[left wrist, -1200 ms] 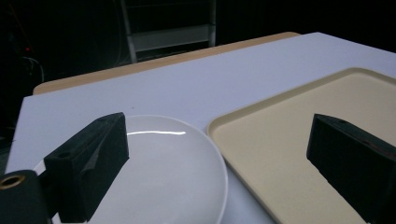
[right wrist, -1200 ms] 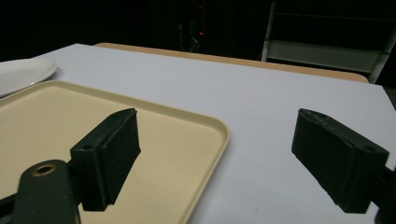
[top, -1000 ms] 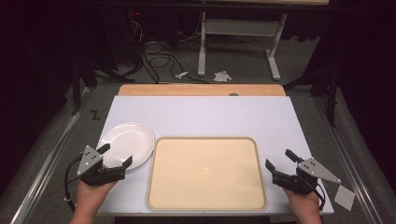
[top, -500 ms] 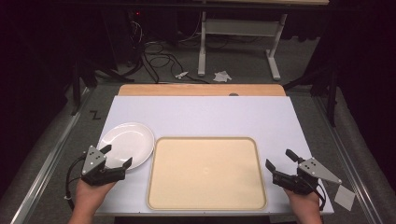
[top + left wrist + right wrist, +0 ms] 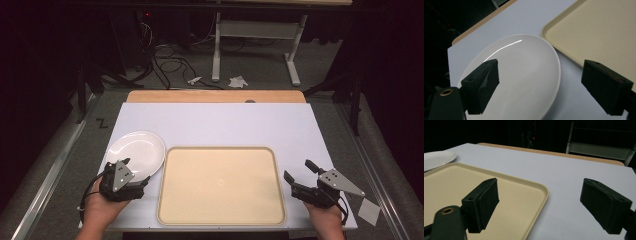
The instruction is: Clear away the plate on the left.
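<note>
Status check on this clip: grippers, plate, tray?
Left hand-held gripper open at the white plate rim. Right hand-held gripper open beside the empty tray. Plate sits left of tray.

I see a plain white plate (image 5: 136,151) at lower left, a plain beige tray (image 5: 220,184) at bottom centre, a pale lavender-white table (image 5: 215,125) with a tan far edge, and black grippers.

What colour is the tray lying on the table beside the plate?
The tray is a plain pale beige, seen best in the high view.

Open left claw (image 5: 540,85) over white plate (image 5: 524,75) beside beige tray (image 5: 599,32).
</note>
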A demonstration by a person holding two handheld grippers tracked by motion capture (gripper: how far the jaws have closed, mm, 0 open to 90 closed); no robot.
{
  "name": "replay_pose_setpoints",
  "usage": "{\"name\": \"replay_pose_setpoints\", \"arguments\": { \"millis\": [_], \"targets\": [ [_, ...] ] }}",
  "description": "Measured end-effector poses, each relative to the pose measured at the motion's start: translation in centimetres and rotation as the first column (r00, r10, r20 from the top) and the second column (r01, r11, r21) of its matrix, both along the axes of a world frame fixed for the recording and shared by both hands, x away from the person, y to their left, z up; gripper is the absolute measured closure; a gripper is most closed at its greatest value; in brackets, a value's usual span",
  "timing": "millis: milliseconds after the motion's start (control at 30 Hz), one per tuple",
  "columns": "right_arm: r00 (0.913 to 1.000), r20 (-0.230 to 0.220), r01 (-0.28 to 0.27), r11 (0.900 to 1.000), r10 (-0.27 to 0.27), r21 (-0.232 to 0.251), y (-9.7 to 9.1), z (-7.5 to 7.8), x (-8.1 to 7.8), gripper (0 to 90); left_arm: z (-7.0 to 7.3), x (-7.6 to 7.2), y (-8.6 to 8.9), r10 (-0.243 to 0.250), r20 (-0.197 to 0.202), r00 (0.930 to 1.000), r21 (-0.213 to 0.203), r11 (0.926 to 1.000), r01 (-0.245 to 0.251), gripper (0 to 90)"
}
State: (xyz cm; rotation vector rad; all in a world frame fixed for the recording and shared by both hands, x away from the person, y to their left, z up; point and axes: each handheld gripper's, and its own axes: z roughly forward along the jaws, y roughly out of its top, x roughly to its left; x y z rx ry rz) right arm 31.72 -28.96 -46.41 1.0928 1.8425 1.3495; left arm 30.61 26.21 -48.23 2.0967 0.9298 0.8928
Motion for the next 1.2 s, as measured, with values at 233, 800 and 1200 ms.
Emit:
{"name": "replay_pose_setpoints", "arguments": {
  "millis": [233,800,1200],
  "targets": [
    [1.0000,0.005,-0.003,1.0000,0.003,-0.003,0.1,0.0,-0.1,16.2,-0.5,-0.1,-1.1,-0.050,-0.026,0.9984,0.107,0.9928,0.053,20.7],
    [1.0000,0.002,-0.007,1.0000,0.007,-0.001,0.1,0.0,0.0,16.2,-2.7,0.0,-2.7,-0.106,-0.095,0.9897,0.482,0.8653,0.139,41.9],
    [0.9999,-0.004,-0.010,0.9999,0.010,0.001,0.1,-0.1,0.0,16.2,-3.6,0.6,-2.6,-0.098,-0.079,0.9921,0.620,0.7745,0.126,47.9]
  ]
}}
